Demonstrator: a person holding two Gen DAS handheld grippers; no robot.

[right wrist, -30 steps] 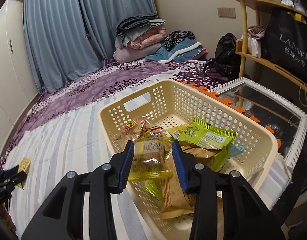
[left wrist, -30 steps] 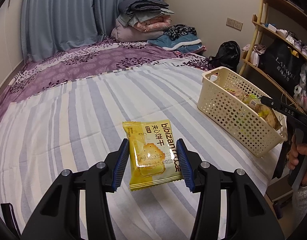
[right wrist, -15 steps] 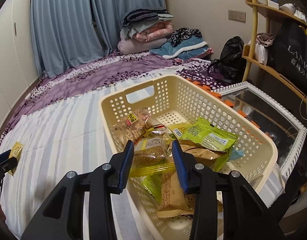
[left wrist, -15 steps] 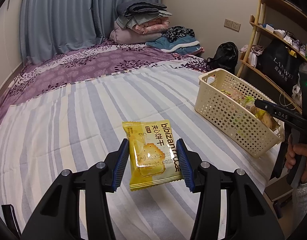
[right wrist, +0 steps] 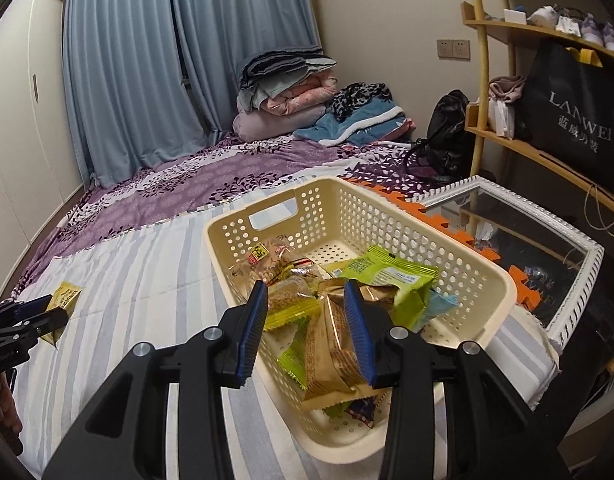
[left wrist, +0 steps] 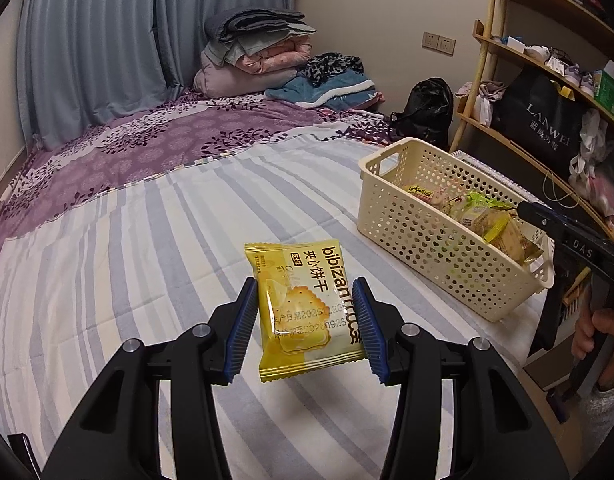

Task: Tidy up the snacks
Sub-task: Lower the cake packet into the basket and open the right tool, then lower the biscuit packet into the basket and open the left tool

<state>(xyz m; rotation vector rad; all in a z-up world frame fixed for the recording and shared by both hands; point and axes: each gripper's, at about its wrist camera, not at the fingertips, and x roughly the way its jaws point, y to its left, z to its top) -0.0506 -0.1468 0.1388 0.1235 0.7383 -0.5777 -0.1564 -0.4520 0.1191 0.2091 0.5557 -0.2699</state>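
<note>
Basket [left wrist: 427, 236] nearer; "bibizan" cracker packet [left wrist: 307, 308] in left tongs [left wrist: 305, 320].

The right gripper [right wrist: 307, 326] hovers over the cream basket [right wrist: 503, 284] of snack packets on the striped bed [right wrist: 147, 280], jaws parted around nothing.
</note>
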